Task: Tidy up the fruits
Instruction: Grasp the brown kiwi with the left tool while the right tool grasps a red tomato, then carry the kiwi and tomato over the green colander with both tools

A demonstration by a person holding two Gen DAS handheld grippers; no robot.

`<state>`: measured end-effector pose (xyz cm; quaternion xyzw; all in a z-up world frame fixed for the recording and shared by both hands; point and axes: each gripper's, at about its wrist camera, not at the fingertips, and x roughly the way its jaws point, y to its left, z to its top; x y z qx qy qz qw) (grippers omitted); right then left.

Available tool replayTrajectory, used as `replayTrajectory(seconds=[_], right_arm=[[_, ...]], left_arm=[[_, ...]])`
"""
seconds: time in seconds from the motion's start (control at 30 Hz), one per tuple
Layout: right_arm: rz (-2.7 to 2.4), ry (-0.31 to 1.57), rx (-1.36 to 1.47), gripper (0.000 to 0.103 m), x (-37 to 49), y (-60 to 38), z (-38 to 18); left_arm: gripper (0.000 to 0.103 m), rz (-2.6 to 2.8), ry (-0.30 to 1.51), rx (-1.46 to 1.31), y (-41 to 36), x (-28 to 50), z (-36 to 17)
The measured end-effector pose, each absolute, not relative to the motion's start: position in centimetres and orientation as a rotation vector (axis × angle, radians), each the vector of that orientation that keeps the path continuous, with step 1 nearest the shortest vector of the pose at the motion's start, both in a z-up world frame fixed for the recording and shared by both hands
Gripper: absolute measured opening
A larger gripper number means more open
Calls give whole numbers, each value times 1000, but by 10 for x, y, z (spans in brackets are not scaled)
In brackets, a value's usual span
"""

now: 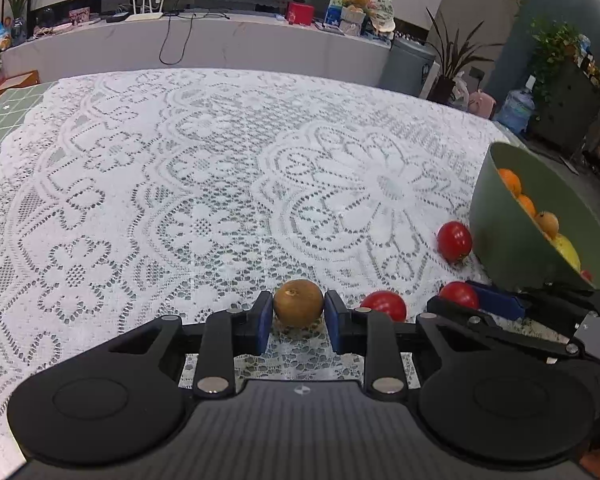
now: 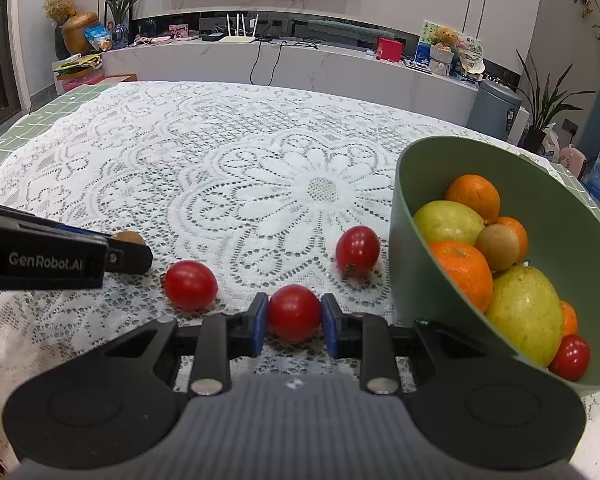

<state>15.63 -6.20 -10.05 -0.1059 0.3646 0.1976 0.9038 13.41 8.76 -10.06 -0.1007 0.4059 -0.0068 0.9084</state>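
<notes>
Two loose tomatoes (image 2: 191, 285) (both red) lie beside green bowl (image 2: 404, 248)

low wrist views, facing wall, shared tablecloth (image 1: 220, 180)

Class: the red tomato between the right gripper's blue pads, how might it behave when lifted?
The tomato looks round and glossy, so it may slip or roll if released. Its skin seems thin, so the right gripper squeezing hard could bruise it.
</notes>
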Motion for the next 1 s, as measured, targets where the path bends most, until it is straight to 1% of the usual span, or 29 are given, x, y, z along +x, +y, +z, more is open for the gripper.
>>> replayTrajectory(seconds=[0.3, 0.6, 1.0], right_arm=[[441, 686, -221, 25, 143, -63, -87], [465, 612, -193, 25, 128, -75, -67], [457, 495, -176, 25, 98, -103, -34]], left_arm=[[31, -21, 771, -181, 80, 121, -85], [31, -15, 719, -211, 74, 103, -65], [31, -60, 670, -206, 38, 82, -37]])
